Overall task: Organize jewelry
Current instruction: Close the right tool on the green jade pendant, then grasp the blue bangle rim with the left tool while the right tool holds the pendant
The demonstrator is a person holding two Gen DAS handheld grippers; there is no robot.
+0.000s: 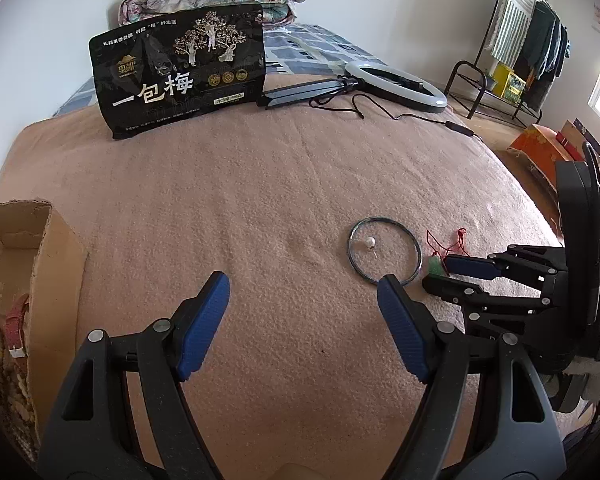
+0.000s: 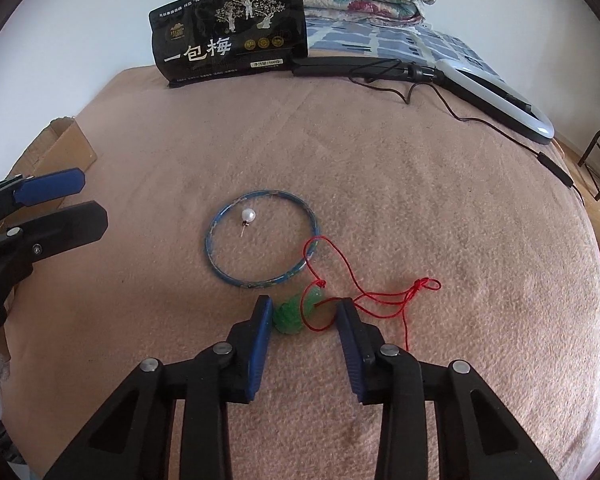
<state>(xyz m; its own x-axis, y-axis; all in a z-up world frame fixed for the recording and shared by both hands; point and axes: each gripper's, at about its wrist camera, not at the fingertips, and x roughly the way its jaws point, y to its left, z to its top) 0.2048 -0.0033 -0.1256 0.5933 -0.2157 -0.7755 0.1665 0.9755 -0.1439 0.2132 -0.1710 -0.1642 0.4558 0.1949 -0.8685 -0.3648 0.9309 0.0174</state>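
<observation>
The left hand-held gripper point(image 1: 302, 286) tilts down toward the bed, jaws spread wide with nothing between them. The right hand-held gripper point(image 2: 302, 312) angles down steeply to its right, jaws partly drawn in, left pad touching the green pendant point(image 2: 296, 312), right pad just off it.

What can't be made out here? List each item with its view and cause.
- cardboard box contents, left wrist view: cut off by the frame edge, blurred beyond a red strap.
- green pendant, left wrist view: mostly hidden behind the right gripper.
- black bag small print, both views: too small.
</observation>
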